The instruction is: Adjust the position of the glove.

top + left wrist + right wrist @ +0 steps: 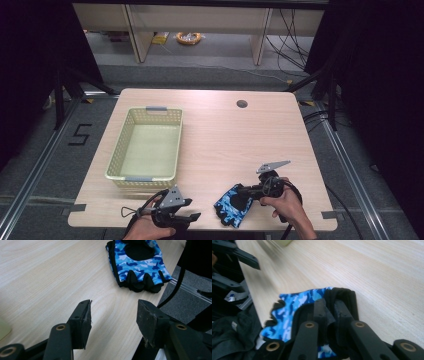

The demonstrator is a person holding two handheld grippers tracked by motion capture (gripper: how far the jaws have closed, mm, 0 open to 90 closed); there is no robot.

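Note:
A fingerless glove (229, 205) in blue camouflage with black trim lies on the wooden table (225, 135) near its front edge. My right gripper (243, 191) reaches it from the right and is shut on the black cuff fabric, which is pinched between the jaws in the right gripper view (329, 307); the blue part of the glove (287, 312) spreads to the left below them. My left gripper (192, 210) sits at the front edge, left of the glove, pointing toward it. Its jaws stand open over bare wood (113, 312), with the glove (140, 262) a short way beyond them.
A pale yellow-green plastic basket (150, 109) with nothing in it stands on the left half of the table. A round cable hole (242, 104) is at the back right. The table's front edge runs just under both hands, with grey floor beyond.

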